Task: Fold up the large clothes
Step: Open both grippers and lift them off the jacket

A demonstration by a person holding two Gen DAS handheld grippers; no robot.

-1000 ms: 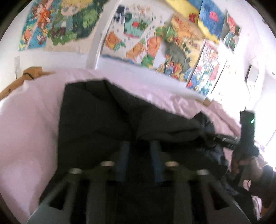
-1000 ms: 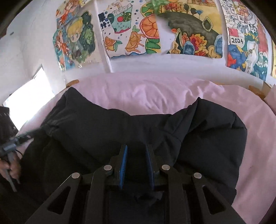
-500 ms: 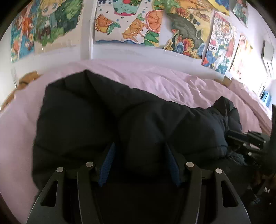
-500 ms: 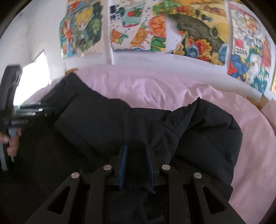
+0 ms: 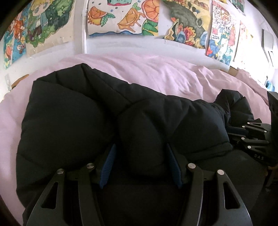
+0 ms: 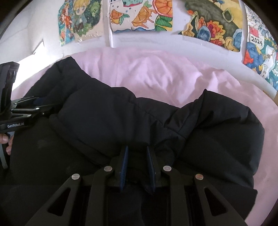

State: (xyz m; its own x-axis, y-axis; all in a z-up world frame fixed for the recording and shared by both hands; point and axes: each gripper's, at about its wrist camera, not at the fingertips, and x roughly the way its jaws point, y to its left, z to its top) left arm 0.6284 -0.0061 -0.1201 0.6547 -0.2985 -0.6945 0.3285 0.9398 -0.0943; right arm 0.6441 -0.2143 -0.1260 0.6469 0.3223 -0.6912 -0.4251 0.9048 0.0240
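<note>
A black puffer jacket [image 5: 73, 118] lies across a pink bedsheet [image 5: 156, 76], with a padded fold laid over its near part. My left gripper [image 5: 140, 153] is open, its blue pads spread on either side of a bulge of the jacket. My right gripper [image 6: 136, 153] is shut on a fold of the jacket [image 6: 104, 111] near its near edge. In the left wrist view the right gripper [image 5: 250, 137] shows at the right edge against the jacket. In the right wrist view the left gripper [image 6: 34, 107] shows at the left edge, a hand behind it.
The pink bedsheet [image 6: 165, 73] spreads beyond the jacket up to a white wall hung with colourful drawings [image 5: 139, 15]. A wooden bed frame corner [image 5: 19, 81] shows at far left. A white vertical pipe [image 6: 108, 26] runs down the wall.
My left gripper opened, letting go of the jacket, and the fold it carried now rests on the jacket. My right gripper stayed shut on the jacket and moved little.
</note>
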